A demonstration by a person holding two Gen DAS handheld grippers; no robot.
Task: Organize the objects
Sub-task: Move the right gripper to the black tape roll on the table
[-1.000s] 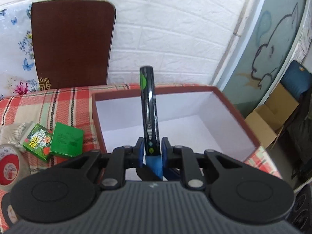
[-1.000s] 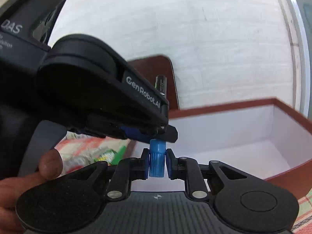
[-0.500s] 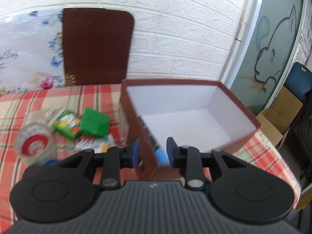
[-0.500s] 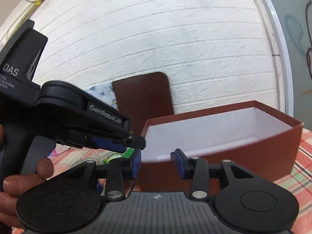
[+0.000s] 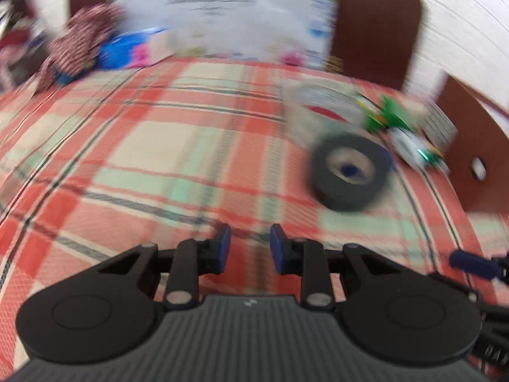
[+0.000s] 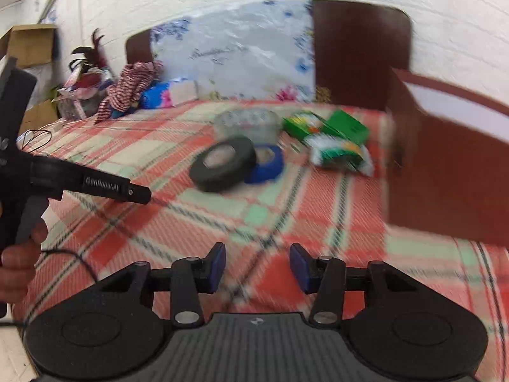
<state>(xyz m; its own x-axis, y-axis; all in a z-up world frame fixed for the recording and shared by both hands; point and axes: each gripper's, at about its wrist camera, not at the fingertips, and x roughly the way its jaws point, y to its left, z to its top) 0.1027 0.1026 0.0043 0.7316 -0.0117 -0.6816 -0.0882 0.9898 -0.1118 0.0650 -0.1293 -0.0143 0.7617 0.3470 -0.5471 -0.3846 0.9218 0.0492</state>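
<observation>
Both grippers empty — left gripper [image 5: 247, 248] narrowly parted after closing slightly, right gripper [image 6: 257, 267] just opened wider. Black tape roll [image 6: 222, 164] lies on plaid cloth [image 6: 159, 222], seemingly touching blue roll [image 6: 267, 164]; brown box [image 6: 445, 172] right.

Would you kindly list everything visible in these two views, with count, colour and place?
black tape roll: 1, black, mid-table
blue tape roll: 1, blue, right behind the black one
clear tape roll: 1, clear, behind both
green packets: several, green, beside the box
box: 1, brown outside, white inside, right
tablecloth: 1, red plaid
striped cloth: 1, red-white, far left
left gripper: jaws open, empty
right gripper: jaws open, empty
hand: 1, holding left gripper
</observation>
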